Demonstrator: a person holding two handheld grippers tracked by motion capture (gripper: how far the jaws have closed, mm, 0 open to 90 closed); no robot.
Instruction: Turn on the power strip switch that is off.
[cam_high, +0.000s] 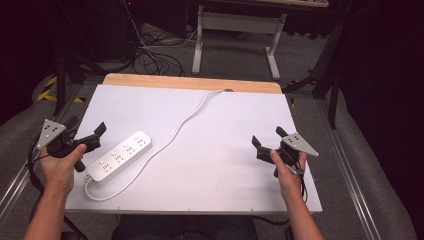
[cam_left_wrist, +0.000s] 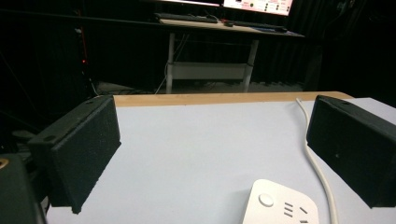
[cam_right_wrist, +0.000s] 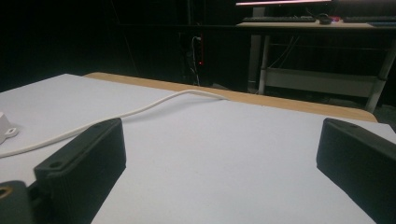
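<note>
A white power strip (cam_high: 120, 156) lies slanted on the left part of the white table top (cam_high: 220, 150); its far end (cam_left_wrist: 280, 205) shows low in the left gripper view. Its white cable (cam_high: 185, 122) runs from that far end up to the back edge, and another stretch loops out of its near end along the front. My left gripper (cam_high: 89, 126) hovers open just left of the strip, its jaws wide apart and empty (cam_left_wrist: 215, 154). My right gripper (cam_high: 268, 136) is held open over the right side of the table, nothing between its jaws (cam_right_wrist: 219, 163). The cable (cam_right_wrist: 116, 114) crosses the right gripper view.
A wooden strip (cam_high: 192, 82) borders the table's back edge. Behind it stands a white-legged desk (cam_high: 235, 37) with tangled cables (cam_high: 150, 57) on the floor. Metal rails (cam_high: 345, 165) run along both sides of the table.
</note>
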